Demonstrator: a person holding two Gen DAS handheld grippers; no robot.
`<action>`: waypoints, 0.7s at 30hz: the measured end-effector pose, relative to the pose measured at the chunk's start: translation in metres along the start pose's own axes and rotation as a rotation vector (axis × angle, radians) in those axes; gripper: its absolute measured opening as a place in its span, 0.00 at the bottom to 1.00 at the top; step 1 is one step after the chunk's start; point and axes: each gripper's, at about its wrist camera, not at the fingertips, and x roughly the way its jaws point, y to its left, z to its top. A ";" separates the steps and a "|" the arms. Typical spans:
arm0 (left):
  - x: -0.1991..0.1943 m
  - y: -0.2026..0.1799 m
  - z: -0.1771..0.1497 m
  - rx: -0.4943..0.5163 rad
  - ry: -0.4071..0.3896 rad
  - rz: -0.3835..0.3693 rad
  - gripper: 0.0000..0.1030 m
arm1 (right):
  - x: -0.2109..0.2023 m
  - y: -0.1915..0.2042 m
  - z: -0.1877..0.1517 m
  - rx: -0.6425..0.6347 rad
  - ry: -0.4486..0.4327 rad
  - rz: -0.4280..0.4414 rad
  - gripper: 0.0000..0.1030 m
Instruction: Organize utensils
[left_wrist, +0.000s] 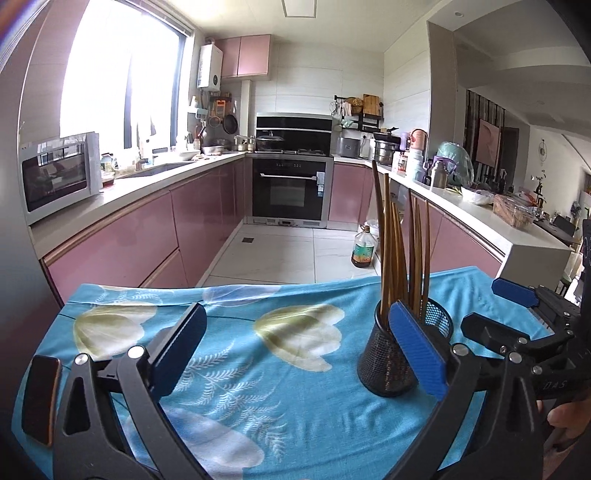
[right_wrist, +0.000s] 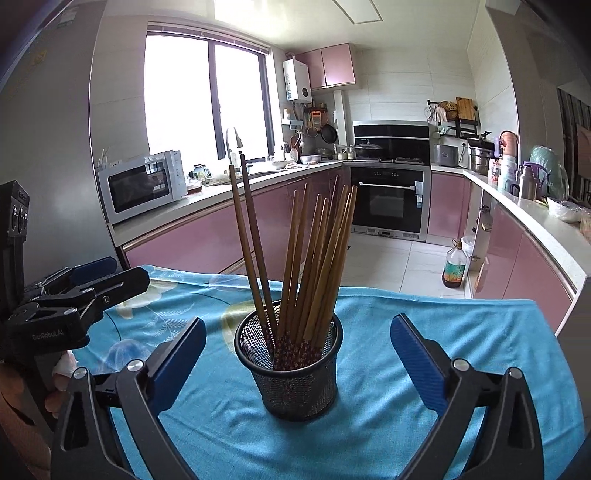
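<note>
On the blue cloth (right_wrist: 424, 424) with pale flower prints stands a black mesh holder (right_wrist: 293, 369), round and upright, a little wider at the rim than at the base. It is full of brown wooden chopsticks (right_wrist: 317, 266) that stand with their thin ends up and spread like a fan; their lower ends, seen through the mesh, carry a dark red pattern with small light flowers. Two chopsticks (right_wrist: 251, 236) lean apart to the left and reach higher than the others. The right gripper (right_wrist: 297, 365) has its jaws wide open, one blue pad (right_wrist: 177, 365) on each side of the holder, and neither touches it. The left gripper (left_wrist: 295, 350) is also wide open and holds nothing; it is over the cloth to the left of the holder. A dark phone (left_wrist: 40, 398) lies at the left edge of the cloth. Behind are pink kitchen cabinets (right_wrist: 207, 236) and a microwave (right_wrist: 142, 184) on the counter.
</note>
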 end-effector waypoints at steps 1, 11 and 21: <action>-0.005 0.002 -0.003 0.001 -0.009 0.013 0.95 | -0.003 0.000 -0.001 -0.002 -0.008 -0.007 0.94; -0.045 0.018 -0.022 -0.007 -0.105 0.115 0.95 | -0.021 0.024 -0.016 -0.059 -0.072 -0.039 0.94; -0.064 0.018 -0.027 -0.007 -0.178 0.155 0.95 | -0.027 0.032 -0.022 -0.042 -0.121 -0.049 0.94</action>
